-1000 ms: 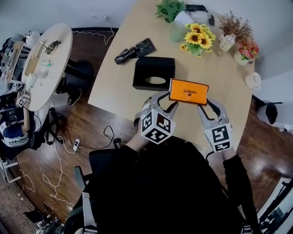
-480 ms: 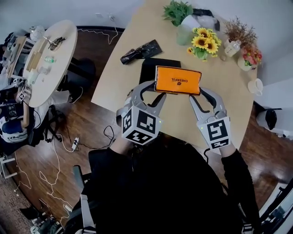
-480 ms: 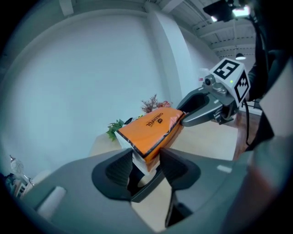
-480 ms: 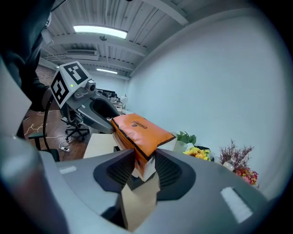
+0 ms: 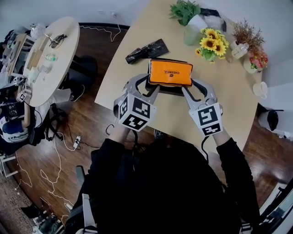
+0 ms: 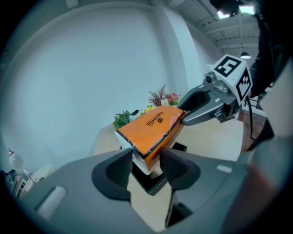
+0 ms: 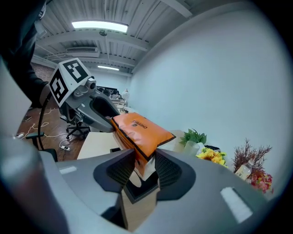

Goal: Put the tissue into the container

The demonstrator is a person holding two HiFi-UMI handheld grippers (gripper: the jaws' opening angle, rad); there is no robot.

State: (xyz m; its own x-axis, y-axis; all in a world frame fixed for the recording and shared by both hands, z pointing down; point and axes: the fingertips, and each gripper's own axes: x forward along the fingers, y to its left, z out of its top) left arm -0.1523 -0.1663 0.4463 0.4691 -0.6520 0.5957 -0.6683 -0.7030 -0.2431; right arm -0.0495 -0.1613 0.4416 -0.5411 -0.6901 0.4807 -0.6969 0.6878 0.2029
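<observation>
An orange tissue pack (image 5: 170,73) hangs in the air, held at both ends. My left gripper (image 5: 149,85) is shut on its left end, my right gripper (image 5: 191,87) on its right end. The pack hovers over the black open-topped container (image 5: 170,90), which it mostly hides. In the left gripper view the tissue pack (image 6: 153,125) sits pinched between the jaws of the left gripper (image 6: 146,162), with the container (image 6: 153,183) below. In the right gripper view the right gripper (image 7: 144,167) clamps a corner of the tissue pack (image 7: 139,130) above the container (image 7: 137,191).
On the wooden table (image 5: 229,105) lie a black wrapper (image 5: 146,49), a green plant (image 5: 183,10), sunflowers (image 5: 213,43), dried flowers (image 5: 247,32) and a white cup (image 5: 260,89). A round table (image 5: 46,59) with clutter stands at the left; cables trail on the floor (image 5: 59,155).
Both grippers have carried the orange pack from the near side of the table, up and forward, to above the black container. Both grips are unchanged.
</observation>
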